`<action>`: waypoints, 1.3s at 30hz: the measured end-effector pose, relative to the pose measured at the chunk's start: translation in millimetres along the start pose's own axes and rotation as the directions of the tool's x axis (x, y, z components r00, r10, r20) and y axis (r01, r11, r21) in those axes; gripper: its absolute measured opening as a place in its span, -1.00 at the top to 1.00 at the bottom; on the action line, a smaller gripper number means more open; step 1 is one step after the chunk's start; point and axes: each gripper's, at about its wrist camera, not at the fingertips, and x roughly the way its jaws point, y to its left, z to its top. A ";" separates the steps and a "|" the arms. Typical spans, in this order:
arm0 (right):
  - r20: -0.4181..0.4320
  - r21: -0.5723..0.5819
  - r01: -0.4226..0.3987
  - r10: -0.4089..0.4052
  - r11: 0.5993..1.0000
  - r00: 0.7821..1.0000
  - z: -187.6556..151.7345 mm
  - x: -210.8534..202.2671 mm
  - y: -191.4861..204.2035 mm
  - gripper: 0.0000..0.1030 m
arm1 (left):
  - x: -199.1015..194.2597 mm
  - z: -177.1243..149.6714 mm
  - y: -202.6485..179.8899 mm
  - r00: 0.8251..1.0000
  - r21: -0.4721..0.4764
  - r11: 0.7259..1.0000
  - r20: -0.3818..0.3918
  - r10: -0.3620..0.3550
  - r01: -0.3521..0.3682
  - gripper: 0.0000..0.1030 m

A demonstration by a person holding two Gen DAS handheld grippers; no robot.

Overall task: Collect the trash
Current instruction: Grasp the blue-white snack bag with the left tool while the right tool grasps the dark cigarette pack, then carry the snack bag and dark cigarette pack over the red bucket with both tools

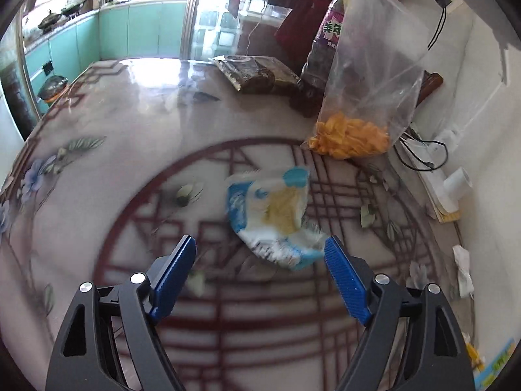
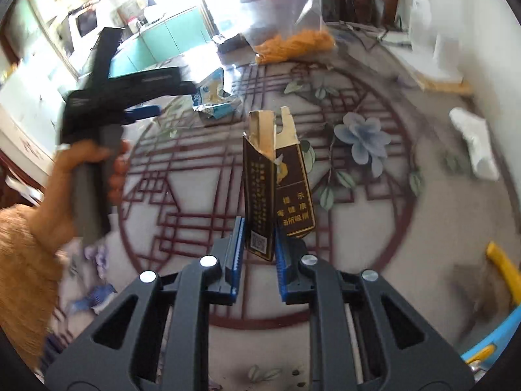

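1. Left wrist view: left gripper (image 1: 260, 247) hangs over the patterned table (image 1: 97, 179), jaws spread wide, nothing between the blue pads.
   - Crumpled blue-and-white wrapper (image 1: 276, 215) lies on the table just ahead of the tips; its near corner sits by the right-hand pad, contact not clear.
   - Clear bag of orange snacks (image 1: 355, 137) stands further back, a dark bottle (image 1: 319, 62) behind it and a flat dark packet (image 1: 257, 73) to its left.
   - Crumpled white tissue (image 1: 462, 270) lies near the table's right edge.

2. Right wrist view: right gripper (image 2: 257, 247) is closed tight on the lower end of a torn-open brown cigarette box (image 2: 276, 189), which is held upright above the table.
   - A hand (image 2: 88, 176) at frame left grips the left gripper's handle, blurred; its blue tips point toward the wrapper (image 2: 211, 97).
   - White tissue (image 2: 472, 140) lies at right, orange snacks (image 2: 293, 45) at the far side.
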 end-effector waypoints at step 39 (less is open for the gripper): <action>-0.026 -0.292 -0.205 0.206 0.934 0.978 -101.8 -52.3 217.6 0.65 | -291.0 -202.7 153.7 0.963 0.053 0.971 0.155 0.221 -0.231 0.86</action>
